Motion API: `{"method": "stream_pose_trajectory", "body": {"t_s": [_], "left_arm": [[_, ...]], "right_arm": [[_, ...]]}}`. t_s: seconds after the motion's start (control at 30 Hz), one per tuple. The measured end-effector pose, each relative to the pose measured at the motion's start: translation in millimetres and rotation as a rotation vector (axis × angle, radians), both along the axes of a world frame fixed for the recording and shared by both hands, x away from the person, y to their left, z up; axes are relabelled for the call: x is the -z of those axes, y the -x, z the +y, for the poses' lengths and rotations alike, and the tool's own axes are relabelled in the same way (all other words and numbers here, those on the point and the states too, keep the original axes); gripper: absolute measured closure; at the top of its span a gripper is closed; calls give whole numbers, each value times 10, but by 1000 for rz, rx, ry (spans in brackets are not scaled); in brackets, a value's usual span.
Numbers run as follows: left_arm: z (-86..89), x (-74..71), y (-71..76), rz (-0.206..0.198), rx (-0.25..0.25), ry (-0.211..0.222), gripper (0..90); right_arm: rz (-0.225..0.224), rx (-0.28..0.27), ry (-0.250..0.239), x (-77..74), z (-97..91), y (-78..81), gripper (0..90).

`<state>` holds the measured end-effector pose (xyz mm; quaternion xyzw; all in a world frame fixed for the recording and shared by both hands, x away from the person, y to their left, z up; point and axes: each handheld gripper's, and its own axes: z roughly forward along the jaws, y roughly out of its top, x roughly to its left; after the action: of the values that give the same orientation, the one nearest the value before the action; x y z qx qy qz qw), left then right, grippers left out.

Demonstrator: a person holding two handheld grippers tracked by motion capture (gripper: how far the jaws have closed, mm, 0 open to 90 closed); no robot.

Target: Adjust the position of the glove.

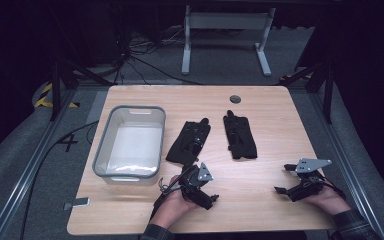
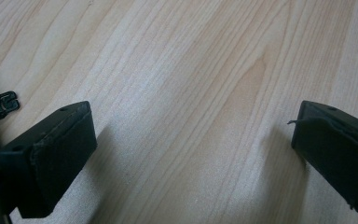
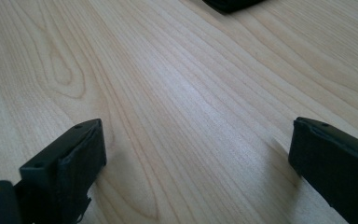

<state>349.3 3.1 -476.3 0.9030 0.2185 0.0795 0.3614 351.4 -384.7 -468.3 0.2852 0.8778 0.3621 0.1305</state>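
From the high view, two black gloves are lying flat on the wooden bench (image 1: 260,197), the left glove (image 1: 189,142) just beside a grey bin (image 1: 129,142) and the right glove (image 1: 239,135) near it but not touching. The left gripper (image 1: 200,186) is sitting near the cuff end of the left glove, and the right gripper (image 1: 294,179) is resting well apart from both. The gloves are looking soft, floppy and light, so I think pinching a thick part like the cuff is working best, since a thin finger may be slipping out. In the left gripper view, the left gripper (image 2: 193,135) is spread wide with only bare wood between its jaws, and a small black clip (image 2: 2,103) is showing at the edge. In the right gripper view, the right gripper (image 3: 198,149) is spread wide too, holding nothing, and a glove edge (image 3: 228,4) is peeking in at the top.
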Motion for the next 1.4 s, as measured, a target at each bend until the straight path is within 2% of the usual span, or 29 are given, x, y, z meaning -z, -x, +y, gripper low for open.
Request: {"method": "stream_pose_trajectory", "body": {"t_s": [0.1, 0.17, 0.23, 0.33, 0.47, 0.6, 0.7, 0.8, 0.93, 1.07, 1.17, 1.27, 1.4], "left_arm": [[2, -1, -2, -1, 2, -3, 1], [2, -1, -2, -1, 2, -3, 1], [2, -1, -2, -1, 2, -3, 1], [1, -2, -2, -1, 2, -3, 1], [1, -1, -2, -1, 3, -3, 0], [-2, 0, -2, 0, 0, 1, 0], [0, -1, -4, -1, 3, -2, 0], [-2, 0, -3, 0, 1, 1, 0], [0, -1, -3, 0, 2, -2, 0], [-4, 0, -2, -2, -2, 1, 0], [-4, 0, -2, -2, -2, 1, 0], [-4, 1, -1, -2, -3, 1, 0], [-4, 0, 0, -1, -4, 0, 0]], "right_arm": [[1, -1, 1, -1, 0, -1, 42], [3, -9, 11, -19, -2, -7, 94], [8, -22, 12, -55, -12, -6, 212], [14, -23, 13, -79, -18, -14, 312], [49, -32, -20, -124, -19, -41, 510], [49, -53, -40, -181, 38, -77, 667], [42, -65, -38, -217, 98, -114, 794], [38, -70, -51, -257, 128, -143, 887], [31, -75, -58, -309, 161, -167, 900], [18, -88, -35, -335, 209, -209, 900], [11, -102, -39, -349, 245, -255, 900], [3, -100, -55, -360, 295, -317, 900], [-27, -83, -40, -399, 375, -387, 900]]}}
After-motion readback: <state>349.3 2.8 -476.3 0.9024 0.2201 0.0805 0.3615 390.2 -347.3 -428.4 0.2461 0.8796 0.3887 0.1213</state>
